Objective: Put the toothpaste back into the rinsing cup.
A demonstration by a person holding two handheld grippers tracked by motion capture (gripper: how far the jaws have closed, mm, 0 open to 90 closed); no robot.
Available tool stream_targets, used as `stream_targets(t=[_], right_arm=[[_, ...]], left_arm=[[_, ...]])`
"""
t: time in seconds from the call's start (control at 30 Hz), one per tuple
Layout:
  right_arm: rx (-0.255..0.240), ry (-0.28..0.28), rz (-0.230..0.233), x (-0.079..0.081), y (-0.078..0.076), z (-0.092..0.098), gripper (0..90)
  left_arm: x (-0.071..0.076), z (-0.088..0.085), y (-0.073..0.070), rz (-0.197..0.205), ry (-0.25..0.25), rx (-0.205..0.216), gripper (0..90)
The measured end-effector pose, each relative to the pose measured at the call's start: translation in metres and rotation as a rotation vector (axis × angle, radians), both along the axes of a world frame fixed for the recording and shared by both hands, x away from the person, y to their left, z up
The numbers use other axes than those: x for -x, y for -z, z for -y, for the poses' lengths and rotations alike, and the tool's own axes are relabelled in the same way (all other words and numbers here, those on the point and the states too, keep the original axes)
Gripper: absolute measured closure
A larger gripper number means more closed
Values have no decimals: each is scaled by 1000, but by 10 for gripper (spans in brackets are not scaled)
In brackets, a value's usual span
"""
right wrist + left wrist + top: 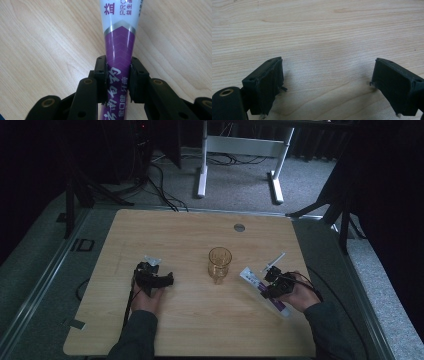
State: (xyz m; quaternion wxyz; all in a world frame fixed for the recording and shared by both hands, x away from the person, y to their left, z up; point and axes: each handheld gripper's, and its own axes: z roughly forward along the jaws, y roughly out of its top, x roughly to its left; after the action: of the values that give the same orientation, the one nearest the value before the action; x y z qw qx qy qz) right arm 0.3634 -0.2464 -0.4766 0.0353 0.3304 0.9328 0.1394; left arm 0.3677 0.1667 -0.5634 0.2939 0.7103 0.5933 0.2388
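Left gripper [327, 87] agape, right gripper [117, 75] clamped.

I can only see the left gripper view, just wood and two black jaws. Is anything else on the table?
Observer: Yes, an amber glass cup stands mid-table.
Operator: What's the other gripper doing?
Observer: The right gripper is shut on a purple-and-white tube.
Operator: Anything near that tube?
Observer: A toothbrush lies just beyond it on the table.
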Motion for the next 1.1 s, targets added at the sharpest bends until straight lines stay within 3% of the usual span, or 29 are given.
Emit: stream_targets(t=[0.37,0.63,1.1], right_arm=[[-70,22,39,0,-4,4,719],[-105,44,114,2,-11,5,720],[-168,70,182,2,-15,7,725]], left_arm=[[0,0,0,0,0,0,105],[0,0,0,0,0,0,105],[0,0,0,0,0,0,105]])
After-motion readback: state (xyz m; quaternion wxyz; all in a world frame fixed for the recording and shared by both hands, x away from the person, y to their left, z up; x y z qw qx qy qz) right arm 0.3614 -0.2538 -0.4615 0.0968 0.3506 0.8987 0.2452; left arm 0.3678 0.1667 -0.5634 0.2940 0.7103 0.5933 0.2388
